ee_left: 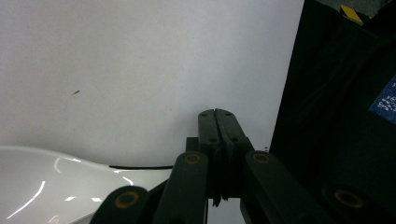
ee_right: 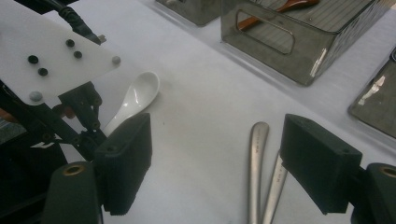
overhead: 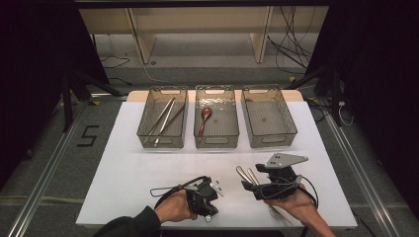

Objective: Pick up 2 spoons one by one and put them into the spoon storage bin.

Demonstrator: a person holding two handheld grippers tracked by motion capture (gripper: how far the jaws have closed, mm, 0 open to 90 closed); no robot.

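Observation:
A white ceramic spoon (ee_right: 137,95) lies on the white table (overhead: 133,173), its bowl toward the bins. My left gripper (overhead: 207,197) (ee_left: 217,114) is low over the table's front edge beside the spoon (ee_left: 46,182), jaws pressed together with no gap. The spoon's handle runs in behind the gripper's linkage, and I cannot tell if it touches. My right gripper (overhead: 253,178) (ee_right: 219,133) stands open. Two metal utensil handles (ee_right: 258,163) lie between and below its wide-apart jaws, untouched. The same metal utensils (overhead: 245,175) lie just left of that gripper.
Three clear bins stand in a row at the back: the left bin (overhead: 162,144) holds metal tongs (overhead: 164,117), the middle bin (overhead: 216,144) a brown spoon (overhead: 204,118), the right bin (overhead: 271,144) nothing. Bare white table lies between bins and grippers.

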